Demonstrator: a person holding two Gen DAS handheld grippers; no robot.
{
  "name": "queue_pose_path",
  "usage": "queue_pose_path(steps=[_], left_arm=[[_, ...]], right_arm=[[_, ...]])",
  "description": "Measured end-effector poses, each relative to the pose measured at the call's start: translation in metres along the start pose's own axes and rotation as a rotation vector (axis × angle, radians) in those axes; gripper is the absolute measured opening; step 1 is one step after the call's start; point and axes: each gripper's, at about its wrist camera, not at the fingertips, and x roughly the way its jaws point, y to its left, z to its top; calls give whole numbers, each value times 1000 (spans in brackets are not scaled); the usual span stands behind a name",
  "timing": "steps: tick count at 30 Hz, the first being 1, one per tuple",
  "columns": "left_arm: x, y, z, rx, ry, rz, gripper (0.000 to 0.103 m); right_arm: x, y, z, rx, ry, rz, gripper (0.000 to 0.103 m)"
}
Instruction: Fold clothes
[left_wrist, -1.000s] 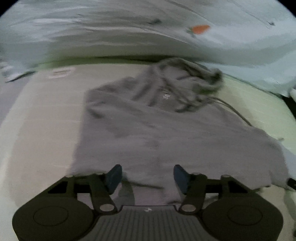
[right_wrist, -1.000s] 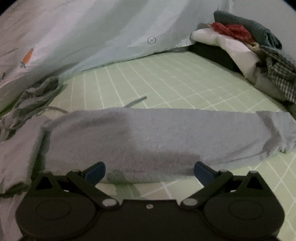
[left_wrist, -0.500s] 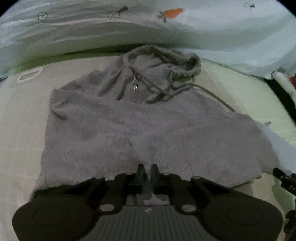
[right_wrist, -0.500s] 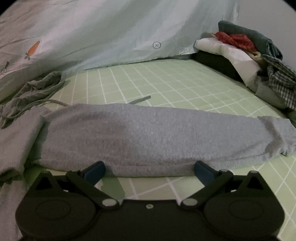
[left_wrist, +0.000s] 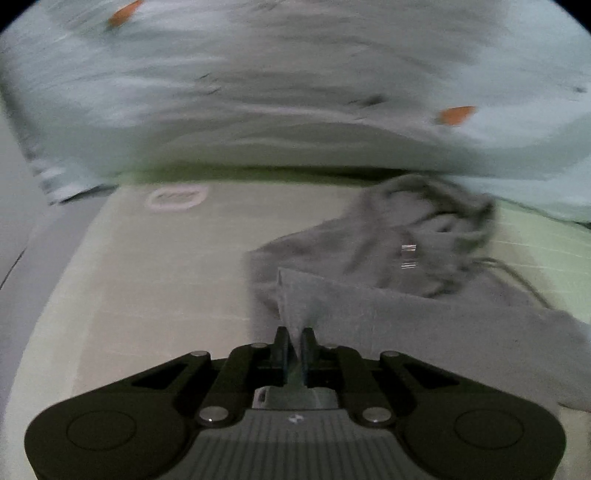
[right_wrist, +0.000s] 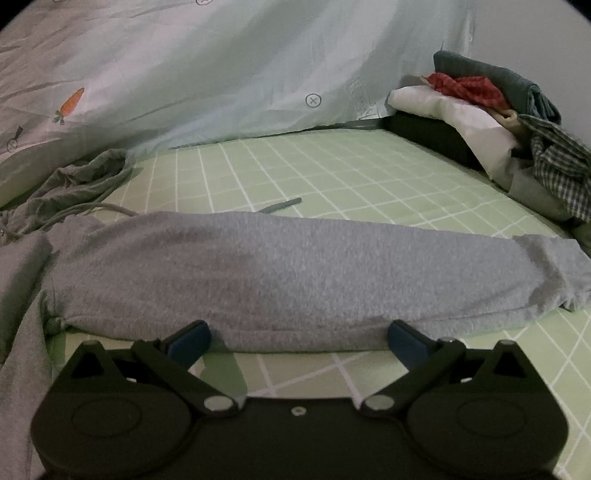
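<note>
Green checked sheet (right_wrist: 332, 173) bears hoodie (left_wrist: 443, 325) pinched by left tongs (left_wrist: 294, 341); right tongs (right_wrist: 297, 338) gape.

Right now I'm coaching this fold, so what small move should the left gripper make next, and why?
Probably carry the pinched edge across the body toward the zipper side. The left gripper has just closed on the grey hoodie, its edge lifted into a peak, while the right gripper hangs open before the flat sleeve.
</note>
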Motion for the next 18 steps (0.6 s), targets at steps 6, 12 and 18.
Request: queue_pose_path(steps=[6,12,18], left_arm=[[8,17,-6,-110,78,72,60],[5,-20,-26,-11,61,33,98],[26,-49,-56,87,161,-24,99]], right_arm=[[0,1,-1,4,-5,-4,103],[-1,0,2,9,11,1,103],[0,-10,10,19,45,39,103]])
